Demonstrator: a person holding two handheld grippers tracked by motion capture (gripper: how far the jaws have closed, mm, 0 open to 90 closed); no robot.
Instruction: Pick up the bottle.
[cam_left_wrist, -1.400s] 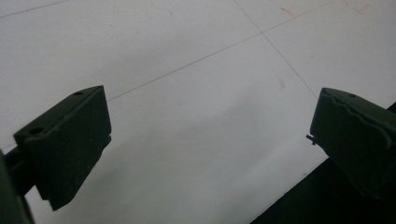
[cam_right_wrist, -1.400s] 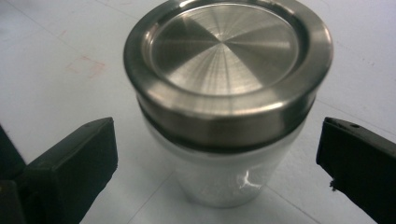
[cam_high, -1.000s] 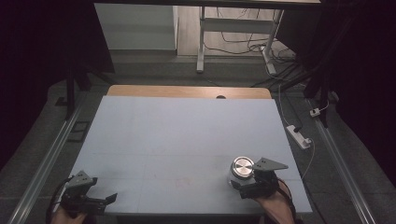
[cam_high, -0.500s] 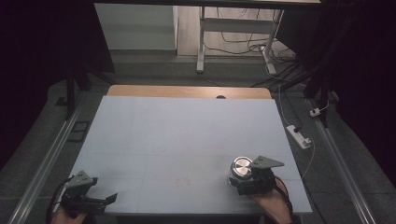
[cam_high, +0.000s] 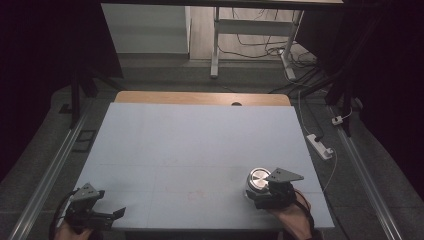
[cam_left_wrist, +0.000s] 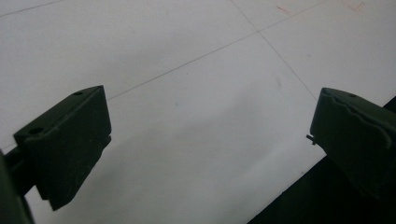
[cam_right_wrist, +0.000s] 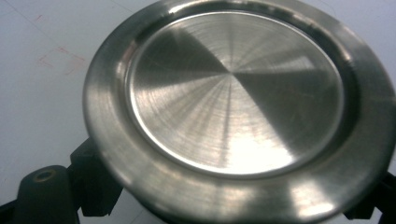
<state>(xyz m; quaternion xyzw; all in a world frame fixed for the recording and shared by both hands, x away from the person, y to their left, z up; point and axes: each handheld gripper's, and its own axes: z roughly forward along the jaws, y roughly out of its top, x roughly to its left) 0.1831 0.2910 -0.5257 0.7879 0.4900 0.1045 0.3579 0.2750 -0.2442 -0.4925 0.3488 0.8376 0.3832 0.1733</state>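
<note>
Round brushed-steel lid (cam_right_wrist: 233, 93) sits near the front right of the pale blue table (cam_high: 190, 145). The right gripper (cam_high: 256, 192) has just been closing, looks clamped under its rim. The left gripper (cam_left_wrist: 210, 140) hangs wide, nothing in it.

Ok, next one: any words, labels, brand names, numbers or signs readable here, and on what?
None can be read.
Round steel lid: plain brushed metal, no engraving or stamp in the right gripper view.
White table top: only thin seam lines and faint reddish smudges, no lettering.
Left gripper and right gripper: plain black jaws, no markings.
White power strip on the floor: too small to tell.
</note>
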